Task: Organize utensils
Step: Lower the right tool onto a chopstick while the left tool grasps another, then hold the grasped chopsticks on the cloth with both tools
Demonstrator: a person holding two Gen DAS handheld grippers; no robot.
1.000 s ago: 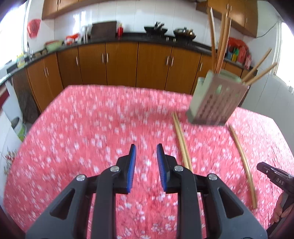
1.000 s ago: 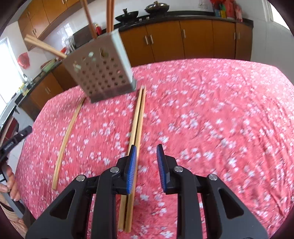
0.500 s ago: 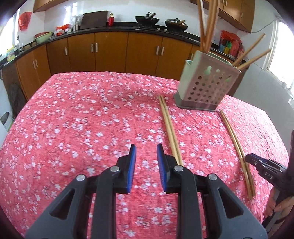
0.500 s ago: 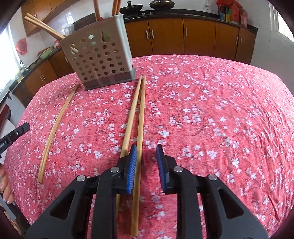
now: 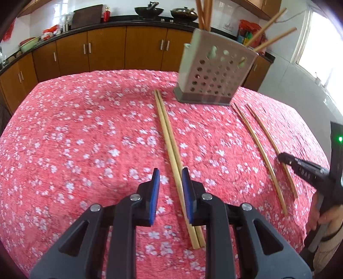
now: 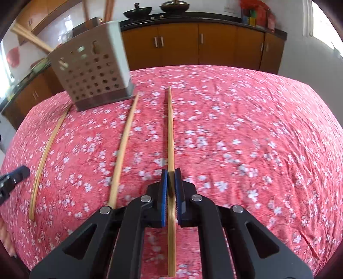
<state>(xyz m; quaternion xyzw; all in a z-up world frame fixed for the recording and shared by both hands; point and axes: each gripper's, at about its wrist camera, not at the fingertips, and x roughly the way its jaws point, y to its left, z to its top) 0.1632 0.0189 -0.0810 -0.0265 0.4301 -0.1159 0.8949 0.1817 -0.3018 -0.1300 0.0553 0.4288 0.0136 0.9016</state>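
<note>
- Pointing toward the far edge of the table, one chopstick [image 6: 170, 128] is clamped between the blue pads of the right gripper [image 6: 170, 173], whose fingers are drawn in narrow around it; whether its far tip touches the cloth cannot be told.
- A second chopstick [image 6: 124, 146] is seen lying loose just to the left of it, angled away at its near end.
- A pair of chopsticks [image 5: 169, 139] is laid side by side and touching, further left. It runs between the fingers of the left gripper [image 5: 170, 178], which is held moderately wide and grips nothing.
- Four chopsticks in all are counted on the cloth.
- A perforated grey holder [image 5: 214, 73] is placed at the far ends of the chopsticks. At least four more sticks are seen rising from it, some upright and two leaning to the right.
- Everything is set on a red tablecloth [image 5: 85, 128] printed with white blossoms.
- Brown cabinets [image 5: 107, 49] are ranged behind the table, and two dark pans [image 5: 148, 9] are seen on the black counter.
</note>
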